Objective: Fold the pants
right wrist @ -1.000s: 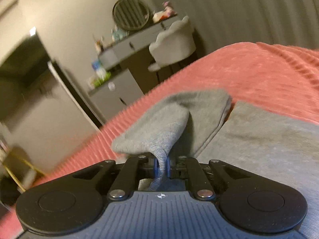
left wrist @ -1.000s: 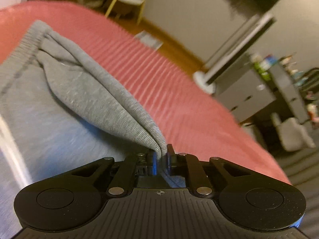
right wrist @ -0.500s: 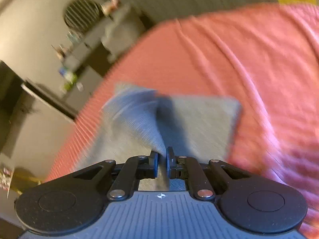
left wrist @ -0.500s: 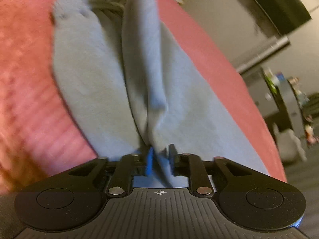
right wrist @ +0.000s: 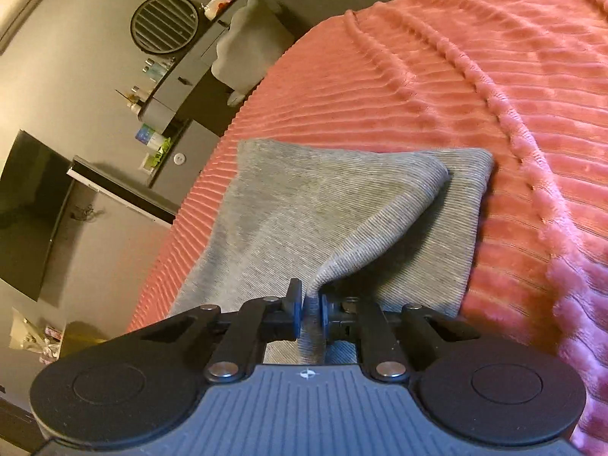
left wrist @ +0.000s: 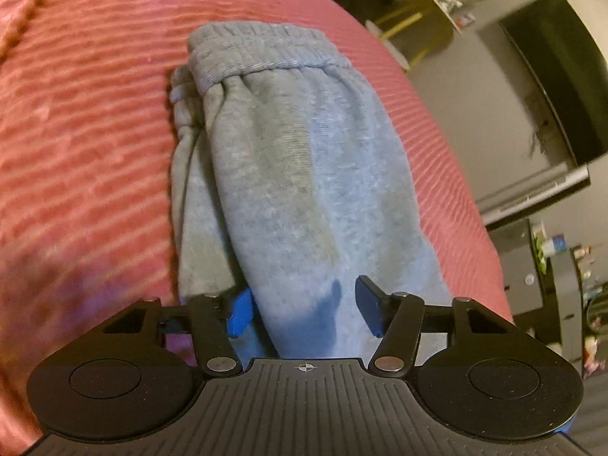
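Note:
Grey sweatpants [left wrist: 304,174] lie folded on a pink ribbed bedspread [left wrist: 83,121], with the elastic waistband [left wrist: 266,51] at the far end. My left gripper [left wrist: 302,306] is open, its jaws spread on either side of the near end of the cloth. In the right wrist view the grey pants [right wrist: 304,205] lie flat on the bedspread [right wrist: 475,87]. My right gripper [right wrist: 307,306] is shut on a raised fold of the pants, which lifts the cloth into a ridge toward the far right corner.
The bed edge runs along the right in the left wrist view, with a dark TV [left wrist: 558,76] and dresser beyond. In the right wrist view a TV [right wrist: 34,209], a dresser [right wrist: 178,87], a round mirror [right wrist: 165,24] and a chair [right wrist: 247,41] stand past the bed's left edge.
My left gripper has opened and let go of the pants, which now lie folded over with the waistband on top. My right gripper still pinches its fold and has swung over the folded cloth.

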`<action>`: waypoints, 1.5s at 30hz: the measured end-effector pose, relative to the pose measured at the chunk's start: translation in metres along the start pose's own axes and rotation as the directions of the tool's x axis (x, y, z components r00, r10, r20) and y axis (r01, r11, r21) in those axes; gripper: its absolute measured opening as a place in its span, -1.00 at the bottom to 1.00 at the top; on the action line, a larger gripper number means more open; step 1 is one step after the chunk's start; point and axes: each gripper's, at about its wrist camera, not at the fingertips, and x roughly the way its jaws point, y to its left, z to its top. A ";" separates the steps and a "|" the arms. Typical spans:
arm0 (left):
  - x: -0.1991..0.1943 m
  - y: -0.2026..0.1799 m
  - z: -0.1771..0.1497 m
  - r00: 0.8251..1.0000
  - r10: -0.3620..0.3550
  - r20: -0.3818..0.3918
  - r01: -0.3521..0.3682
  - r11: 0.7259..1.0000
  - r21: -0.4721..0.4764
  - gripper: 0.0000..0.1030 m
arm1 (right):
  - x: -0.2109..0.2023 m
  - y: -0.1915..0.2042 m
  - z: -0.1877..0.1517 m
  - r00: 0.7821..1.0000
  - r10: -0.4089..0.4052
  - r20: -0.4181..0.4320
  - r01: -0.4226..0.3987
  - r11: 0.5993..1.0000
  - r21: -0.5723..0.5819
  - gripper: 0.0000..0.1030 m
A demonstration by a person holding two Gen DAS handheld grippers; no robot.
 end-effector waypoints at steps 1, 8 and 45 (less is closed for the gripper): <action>0.001 0.002 0.001 1.000 0.002 -0.013 -0.002 1.000 0.017 0.09 | 0.004 -0.001 -0.001 1.000 -0.014 -0.010 0.014 1.000 0.001 -0.75; -0.022 -0.020 0.005 0.999 -0.037 -0.014 0.038 0.994 0.100 -0.75 | 0.008 0.000 0.003 0.999 0.011 -0.035 -0.006 0.992 0.124 -0.91; -0.085 0.025 0.006 0.988 0.150 0.019 -0.151 0.961 0.231 0.54 | -0.032 0.024 0.015 0.899 -0.371 0.232 0.427 0.859 -0.281 -0.27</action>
